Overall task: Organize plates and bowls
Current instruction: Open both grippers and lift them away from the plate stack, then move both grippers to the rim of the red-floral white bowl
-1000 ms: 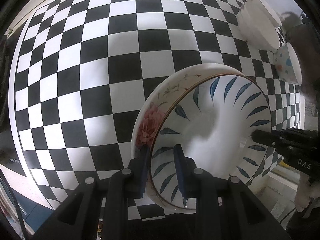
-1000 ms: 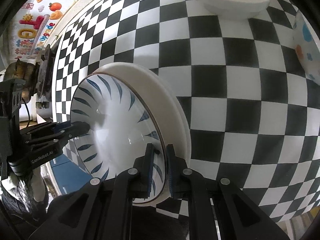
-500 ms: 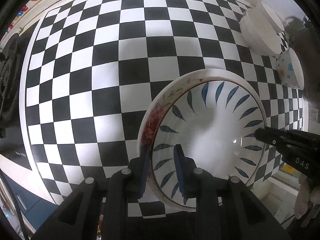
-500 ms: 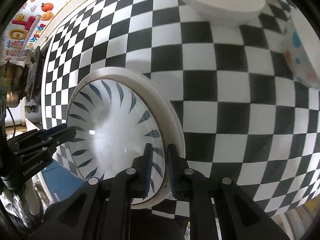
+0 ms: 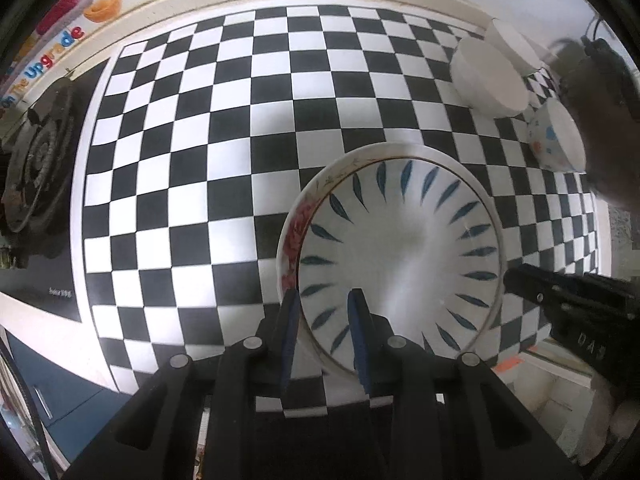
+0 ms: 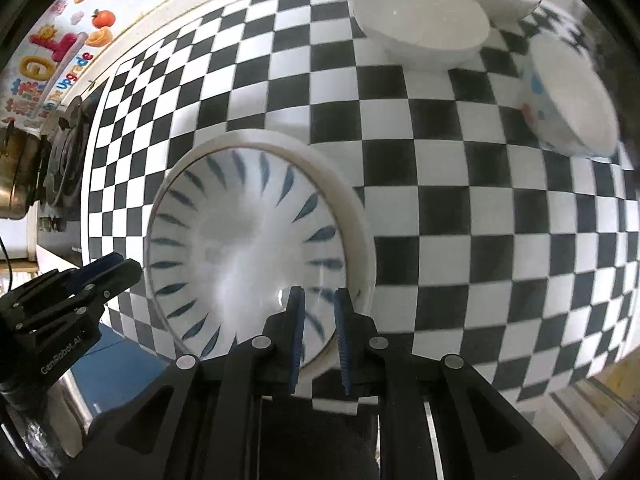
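Left wrist view: left gripper (image 5: 323, 334) and right gripper (image 6: 320, 332) clamped opposite rims of the stacked bowls (image 5: 400, 264), rims between pads. We judged them heavy, glazed, slippery, fragile.

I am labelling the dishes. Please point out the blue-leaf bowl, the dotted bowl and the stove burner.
blue-leaf bowl (image 5: 400, 264): left wrist view, inner bottom.
dotted bowl (image 6: 576, 108): right wrist view, white inside wall.
stove burner (image 5: 40, 160): left wrist view, centre of the grate.
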Tool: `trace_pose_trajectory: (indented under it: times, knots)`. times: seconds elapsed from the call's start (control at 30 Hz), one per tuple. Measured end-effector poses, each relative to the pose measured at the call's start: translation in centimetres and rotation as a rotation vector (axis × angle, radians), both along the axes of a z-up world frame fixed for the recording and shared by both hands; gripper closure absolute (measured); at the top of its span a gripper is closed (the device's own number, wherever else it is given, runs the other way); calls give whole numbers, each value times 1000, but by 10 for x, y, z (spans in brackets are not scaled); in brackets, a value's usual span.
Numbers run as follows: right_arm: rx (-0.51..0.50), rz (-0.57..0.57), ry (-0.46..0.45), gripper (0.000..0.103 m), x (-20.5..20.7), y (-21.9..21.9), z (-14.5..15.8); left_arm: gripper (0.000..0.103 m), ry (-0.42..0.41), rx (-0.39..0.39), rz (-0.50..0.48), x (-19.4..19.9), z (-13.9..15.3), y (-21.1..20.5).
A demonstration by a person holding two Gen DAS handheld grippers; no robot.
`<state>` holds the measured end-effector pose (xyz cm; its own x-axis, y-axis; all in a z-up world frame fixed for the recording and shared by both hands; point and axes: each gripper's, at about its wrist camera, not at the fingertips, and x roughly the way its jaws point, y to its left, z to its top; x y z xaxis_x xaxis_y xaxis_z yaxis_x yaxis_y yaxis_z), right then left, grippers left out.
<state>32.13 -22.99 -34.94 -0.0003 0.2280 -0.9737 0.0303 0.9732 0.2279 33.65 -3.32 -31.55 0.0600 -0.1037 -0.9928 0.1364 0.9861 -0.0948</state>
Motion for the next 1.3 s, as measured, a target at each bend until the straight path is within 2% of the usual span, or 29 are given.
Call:
trace_pose_trajectory:
  times: [0.23, 0.6, 0.87, 1.03, 1.07, 1.17, 1.23, 1.3]
  knots:
    - [-16, 3, -68, 86, -37, 23, 48, 80, -55, -26, 5, -21, 44, 12]
    - [15, -39, -160, 86, -84, 33, 124, 80, -155, -64, -37, -52, 114, 28]
    - [24, -62, -206, 86, -107, 43, 163, 80, -180, -90, -65, -74, 135, 30]
    - [49, -67, -210, 86, -108, 36, 164, 80, -223, -84, -42, -75, 144, 25]
    - [61, -70, -210, 85, -106, 32, 164, 77, -227, -81, -39, -74, 144, 23]
    - [103, -84, -211, 62, -96, 14, 158, 75, -234, -85, -14, -63, 142, 13]
    - [122, -86, -213, 60, -86, -1, 155, 75, -237, -81, 11, -50, 138, 4]
    - [126, -84, -215, 52, -71, -21, 151, 75, -243, -78, 41, -34, 135, -7]
